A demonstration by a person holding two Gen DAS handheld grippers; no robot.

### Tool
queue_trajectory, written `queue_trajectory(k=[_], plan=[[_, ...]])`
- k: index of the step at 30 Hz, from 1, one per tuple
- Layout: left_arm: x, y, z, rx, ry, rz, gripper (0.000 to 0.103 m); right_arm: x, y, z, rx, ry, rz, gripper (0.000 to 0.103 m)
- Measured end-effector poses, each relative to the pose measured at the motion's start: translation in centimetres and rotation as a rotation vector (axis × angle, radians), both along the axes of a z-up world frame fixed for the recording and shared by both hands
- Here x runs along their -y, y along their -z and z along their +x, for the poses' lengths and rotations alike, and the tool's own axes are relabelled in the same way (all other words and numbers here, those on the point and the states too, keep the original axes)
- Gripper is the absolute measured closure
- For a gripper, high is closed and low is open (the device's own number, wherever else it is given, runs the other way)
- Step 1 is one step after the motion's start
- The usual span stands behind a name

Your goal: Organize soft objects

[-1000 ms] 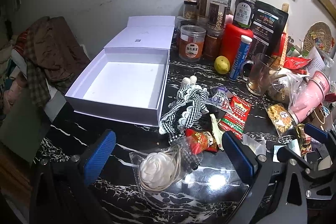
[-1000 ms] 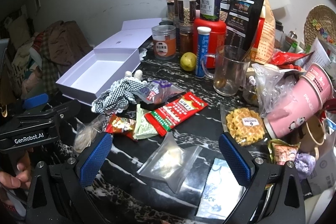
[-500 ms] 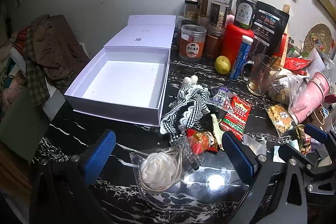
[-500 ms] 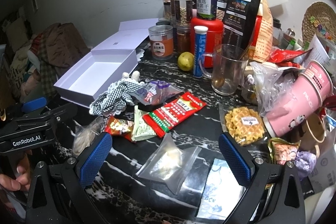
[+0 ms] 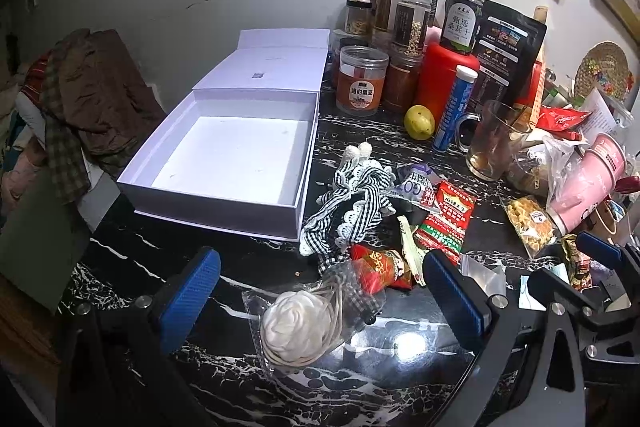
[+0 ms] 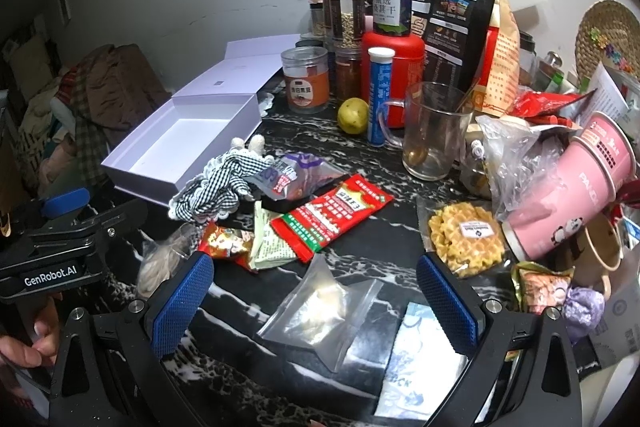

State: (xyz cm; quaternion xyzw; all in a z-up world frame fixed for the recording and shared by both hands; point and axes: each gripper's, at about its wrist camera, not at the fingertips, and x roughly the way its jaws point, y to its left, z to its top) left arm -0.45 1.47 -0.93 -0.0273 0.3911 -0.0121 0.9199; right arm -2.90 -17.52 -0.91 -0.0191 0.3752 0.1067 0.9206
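A white cloth rose in a clear bag [image 5: 294, 323] lies on the black marbled table between the open jaws of my left gripper [image 5: 320, 299]. A black-and-white checked lace cloth [image 5: 348, 211] lies just past it, beside the open white box [image 5: 224, 163]; it also shows in the right wrist view [image 6: 218, 189]. My right gripper [image 6: 316, 303] is open over a clear bag with something pale inside [image 6: 320, 311]. A lilac fabric pouch [image 6: 584, 303] lies at the right. The left gripper's body [image 6: 60, 247] shows at the left of the right wrist view.
Snack packets [image 6: 332, 215] and a wrapped waffle [image 6: 466, 239] lie mid-table. Jars [image 5: 362, 87], a red canister [image 5: 444, 83], a blue tube [image 5: 454, 109], a lemon [image 5: 419, 121], a glass mug [image 6: 434, 131] and pink cups [image 6: 572, 187] crowd the back and right. Clothes [image 5: 80, 99] are piled left.
Both views have shifted only slightly; the right gripper has edged a little forward. Nothing was taken hold of or let go.
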Motion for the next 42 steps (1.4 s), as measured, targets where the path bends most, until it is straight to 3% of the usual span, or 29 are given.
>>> queue_trajectory(k=[10,14,20,29,35,42], plan=[[-0.9,1.1,-0.6,-0.005,0.043,-0.05,0.0,-0.1,0.4,-0.6,0.023,-0.032,0.053,0.0],[-1.8,2.5,-0.7,-0.052,0.026,-0.066,0.0,-0.6,1.0,-1.3,0.048,-0.032,0.098,0.0],[-3.1,4.2,-1.2,-0.082,0.022,-0.089,0.0,-2.2,2.7,-1.7,0.019,-0.083,0.127,0.0],[-2.5,5.8,-2.1,-0.098,0.111,-0.096,0.0,-2.1,4.6,-2.1,-0.017,-0.094,0.119,0.0],[-1.6,6.9,-1.4,-0.128,0.169,-0.059,0.0,-0.9,5.7,-1.5,-0.056,-0.061,0.113,0.0],[-0.7,9.4,0.4,-0.169,0.197,0.062,0.0,-0.1,6.6,-0.8,-0.068,-0.029,0.081,0.0]])
